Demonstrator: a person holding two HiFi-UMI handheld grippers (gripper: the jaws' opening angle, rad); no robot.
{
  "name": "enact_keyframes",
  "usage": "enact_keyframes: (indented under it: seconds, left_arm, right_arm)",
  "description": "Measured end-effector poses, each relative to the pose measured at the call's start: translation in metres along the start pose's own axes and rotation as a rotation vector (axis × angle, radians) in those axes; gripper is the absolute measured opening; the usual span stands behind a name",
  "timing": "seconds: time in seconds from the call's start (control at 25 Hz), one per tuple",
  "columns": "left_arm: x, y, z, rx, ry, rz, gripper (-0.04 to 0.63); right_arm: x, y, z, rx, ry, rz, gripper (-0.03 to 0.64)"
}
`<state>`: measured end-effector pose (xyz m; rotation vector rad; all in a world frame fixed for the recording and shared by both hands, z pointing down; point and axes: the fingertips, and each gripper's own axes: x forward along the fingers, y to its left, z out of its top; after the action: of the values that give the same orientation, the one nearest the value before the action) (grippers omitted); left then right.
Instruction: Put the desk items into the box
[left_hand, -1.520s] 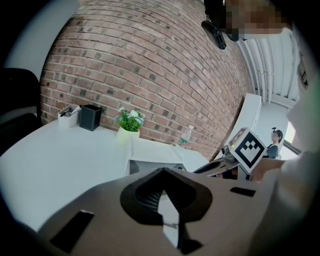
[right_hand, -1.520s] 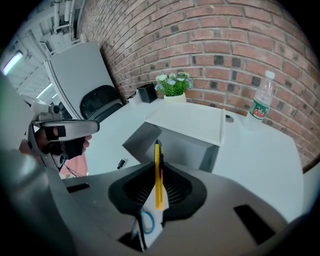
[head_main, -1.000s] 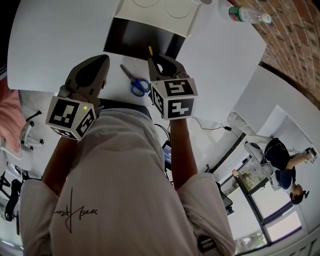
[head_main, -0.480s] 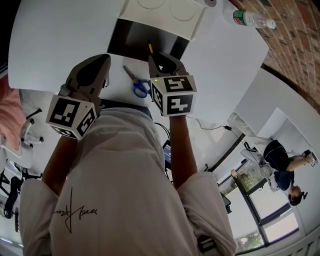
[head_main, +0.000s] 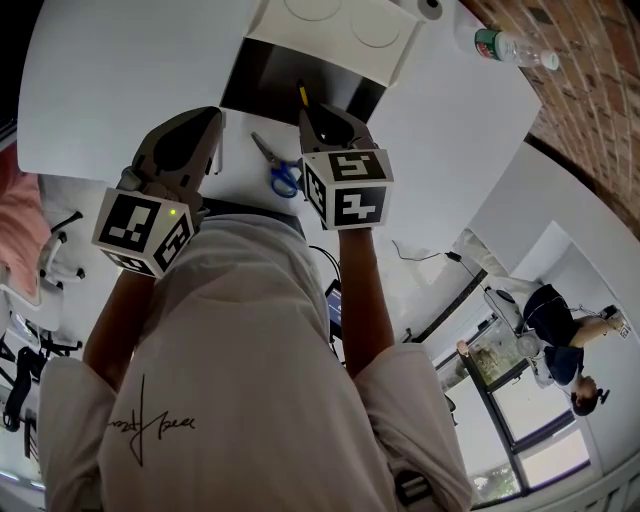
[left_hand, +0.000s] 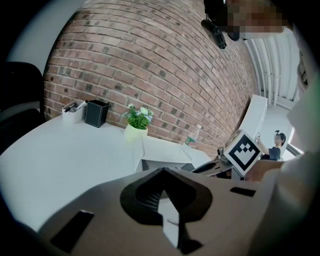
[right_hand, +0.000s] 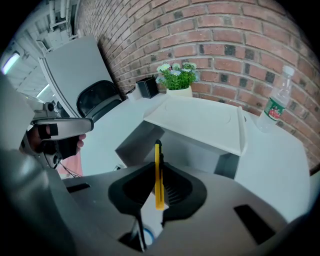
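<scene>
Right gripper view: right gripper clamps yellow utility knife | left gripper closed, empty | scissors on desk

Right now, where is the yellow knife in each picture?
Head view: the knife is at top centre, its tip against the dark inside of the box.
Left gripper view: not visible.
Right gripper view: upright at centre, clamped between the jaws.
Shared landmark: the box, with its white lid, shows in all three.
</scene>
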<state>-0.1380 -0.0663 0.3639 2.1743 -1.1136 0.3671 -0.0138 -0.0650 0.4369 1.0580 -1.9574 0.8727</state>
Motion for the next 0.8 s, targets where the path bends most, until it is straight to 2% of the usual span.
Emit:
enact_keyframes:
  seconds: [0.8]
  left_arm:
    - [0.003,0.014,0.006,-0.012,0.003,0.01,0.005]
  right_arm:
    - [0.021,-0.006,0.002,-0.001,0.032,0.006,0.063]
